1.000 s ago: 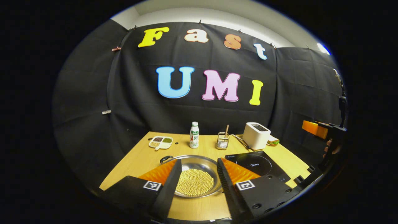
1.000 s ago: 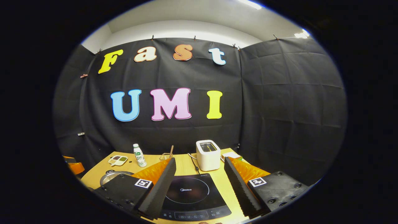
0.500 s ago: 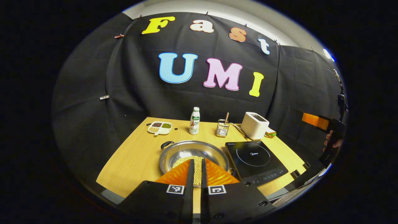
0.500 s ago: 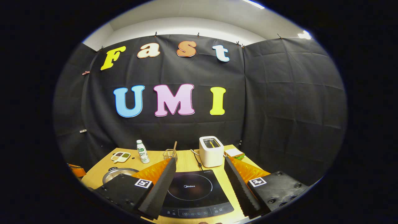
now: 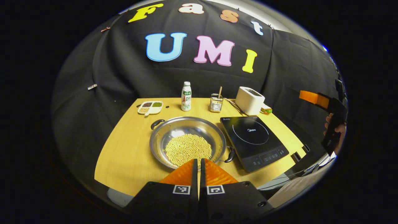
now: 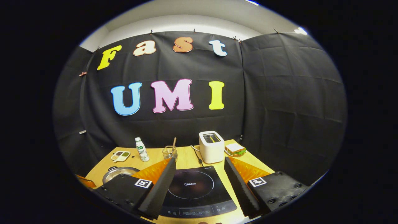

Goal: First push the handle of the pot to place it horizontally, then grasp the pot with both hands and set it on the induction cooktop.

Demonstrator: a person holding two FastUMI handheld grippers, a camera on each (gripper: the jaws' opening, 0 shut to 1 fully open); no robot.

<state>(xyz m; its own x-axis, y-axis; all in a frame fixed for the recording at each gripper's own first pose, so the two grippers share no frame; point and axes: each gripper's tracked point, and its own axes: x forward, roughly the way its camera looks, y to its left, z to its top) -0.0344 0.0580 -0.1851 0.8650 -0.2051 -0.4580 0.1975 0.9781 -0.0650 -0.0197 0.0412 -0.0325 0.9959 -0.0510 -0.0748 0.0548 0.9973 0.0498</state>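
Pot position: the pot (image 5: 187,143) sits on the table (image 5: 130,155), just left of the cooktop (image 5: 253,141) and not on it. In the right gripper view its rim (image 6: 119,172) shows at the lower left, beside the cooktop (image 6: 194,193).
Pot contents: a heap of pale beans (image 5: 188,149) lies in the bottom of the pot.
Handles: the far handle (image 5: 157,123) points to the rear left; the near handle (image 5: 230,154) points to the front right, close to the cooktop edge. The line through them runs diagonally, so the pot is judged not yet horizontal.
Left gripper: the left gripper (image 5: 198,163) has its fingers pressed together with nothing between them. It hovers above the near rim of the pot; contact with the pot cannot be confirmed.
Right gripper: the right gripper (image 6: 199,180) has its fingers spread wide, holding nothing, and is poised over the cooktop. From the left gripper view it appears at the far right (image 5: 314,99), held in a hand (image 5: 334,132), well apart from the pot.
Cooktop surface: bare, ready to receive the pot.
Step in hand: judged to be the handle push, with the closed fingers serving as a pusher.
Done: nothing confirmed complete.
Left: turn the pot by a handle, grasp both handles, lift, set on the cooktop.
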